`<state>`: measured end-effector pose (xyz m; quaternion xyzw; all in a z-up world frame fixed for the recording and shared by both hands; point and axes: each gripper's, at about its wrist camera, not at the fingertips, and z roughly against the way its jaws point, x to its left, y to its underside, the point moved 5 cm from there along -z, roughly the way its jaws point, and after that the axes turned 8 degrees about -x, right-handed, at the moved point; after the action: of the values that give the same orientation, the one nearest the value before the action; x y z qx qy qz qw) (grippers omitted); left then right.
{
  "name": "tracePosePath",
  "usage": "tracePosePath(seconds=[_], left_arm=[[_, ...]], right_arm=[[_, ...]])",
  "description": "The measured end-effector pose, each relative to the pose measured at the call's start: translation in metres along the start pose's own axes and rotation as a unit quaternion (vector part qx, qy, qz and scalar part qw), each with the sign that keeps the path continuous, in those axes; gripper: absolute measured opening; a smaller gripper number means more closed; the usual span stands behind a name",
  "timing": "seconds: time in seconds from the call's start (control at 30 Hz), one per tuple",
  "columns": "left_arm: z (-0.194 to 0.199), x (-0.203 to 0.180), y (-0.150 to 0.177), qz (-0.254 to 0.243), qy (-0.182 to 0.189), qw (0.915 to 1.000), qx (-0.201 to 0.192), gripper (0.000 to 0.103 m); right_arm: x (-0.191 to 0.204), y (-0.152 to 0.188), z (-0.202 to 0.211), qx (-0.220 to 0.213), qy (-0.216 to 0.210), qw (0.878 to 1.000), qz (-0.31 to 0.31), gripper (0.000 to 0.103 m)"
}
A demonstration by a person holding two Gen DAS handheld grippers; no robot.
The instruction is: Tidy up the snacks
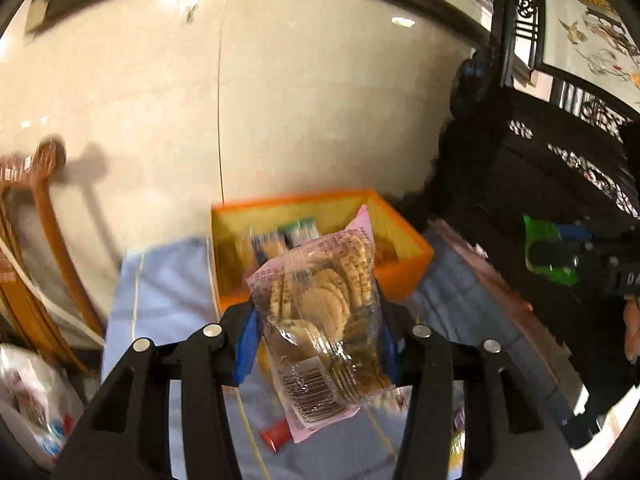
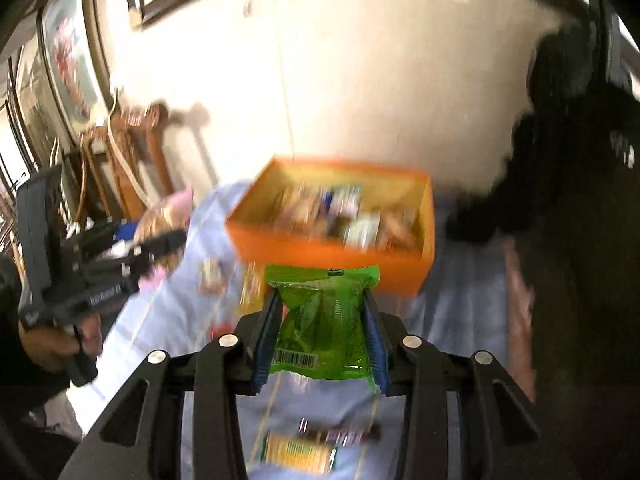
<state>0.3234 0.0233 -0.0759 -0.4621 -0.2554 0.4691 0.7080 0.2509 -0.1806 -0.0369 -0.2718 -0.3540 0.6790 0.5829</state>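
Note:
My left gripper (image 1: 318, 320) is shut on a pink and clear pack of round biscuits (image 1: 324, 312), held above the light blue cloth just in front of the orange box (image 1: 404, 272). My right gripper (image 2: 322, 328) is shut on a green snack packet (image 2: 324, 320), held before the orange box (image 2: 320, 252), which holds several snack packs. The left gripper with the biscuit pack (image 2: 164, 212) shows at the left of the right wrist view. The right gripper with the green packet (image 1: 546, 248) shows at the right of the left wrist view.
Loose snacks lie on the blue cloth (image 2: 460, 312): a yellow-green bar (image 2: 300, 450), a dark bar (image 2: 344, 434), small packs (image 2: 210, 276), a red piece (image 1: 276, 434). A wooden chair (image 1: 44, 240) stands left, dark carved furniture (image 1: 540, 168) right, a white bag (image 1: 32, 396) lower left.

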Motion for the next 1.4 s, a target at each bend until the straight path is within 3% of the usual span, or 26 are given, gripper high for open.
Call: tracePosePath(seconds=[0.17, 0.5, 0.53, 0.6, 0.63, 0.7, 0.77, 0.97, 1.07, 1.17, 1.27, 1.4], left_arm=[[-0.031, 0.001, -0.053, -0.020, -0.016, 0.9995, -0.018, 0.047], [-0.099, 0.012, -0.099, -0.022, -0.051, 0.9983, -0.020, 0.049], [-0.107, 0.014, -0.101, -0.022, -0.057, 0.9979, -0.022, 0.053], [-0.125, 0.017, -0.104, -0.018, -0.064, 0.9973, -0.030, 0.099], [-0.130, 0.021, -0.103, -0.014, -0.071, 0.9969, -0.030, 0.099], [-0.141, 0.026, -0.097, -0.013, -0.074, 0.9971, -0.011, 0.099], [-0.142, 0.031, -0.087, -0.016, -0.070, 0.9974, -0.006, 0.099], [-0.118, 0.048, -0.025, -0.016, -0.065, 0.9973, 0.027, 0.099], [-0.105, 0.058, 0.026, -0.016, -0.071, 0.9952, 0.066, 0.099], [-0.088, 0.090, 0.089, 0.000, -0.098, 0.9890, 0.111, 0.099], [-0.074, 0.127, 0.136, 0.023, -0.128, 0.9814, 0.142, 0.099], [-0.063, 0.158, 0.173, 0.010, -0.163, 0.9742, 0.156, 0.099]], right_arm=[[-0.021, -0.063, -0.023, -0.028, 0.018, 0.999, -0.013, 0.039], [-0.036, -0.119, -0.086, -0.036, 0.027, 0.999, -0.009, 0.040], [-0.037, -0.124, -0.097, -0.036, 0.020, 0.999, -0.007, 0.042], [-0.044, -0.127, -0.120, -0.021, 0.040, 0.999, -0.001, 0.059], [-0.049, -0.126, -0.127, -0.020, 0.055, 0.998, -0.001, 0.072], [-0.055, -0.121, -0.133, -0.021, 0.073, 0.997, 0.002, 0.075], [-0.057, -0.111, -0.134, -0.015, 0.064, 0.998, -0.001, 0.075], [-0.050, -0.043, -0.130, 0.032, 0.054, 0.998, -0.003, 0.079], [-0.047, 0.014, -0.129, 0.081, 0.035, 0.995, -0.055, 0.082], [-0.044, 0.078, -0.124, 0.131, 0.021, 0.985, -0.111, 0.082], [-0.040, 0.140, -0.110, 0.159, 0.039, 0.979, -0.118, 0.082], [-0.033, 0.206, -0.095, 0.203, 0.046, 0.968, -0.136, 0.082]])
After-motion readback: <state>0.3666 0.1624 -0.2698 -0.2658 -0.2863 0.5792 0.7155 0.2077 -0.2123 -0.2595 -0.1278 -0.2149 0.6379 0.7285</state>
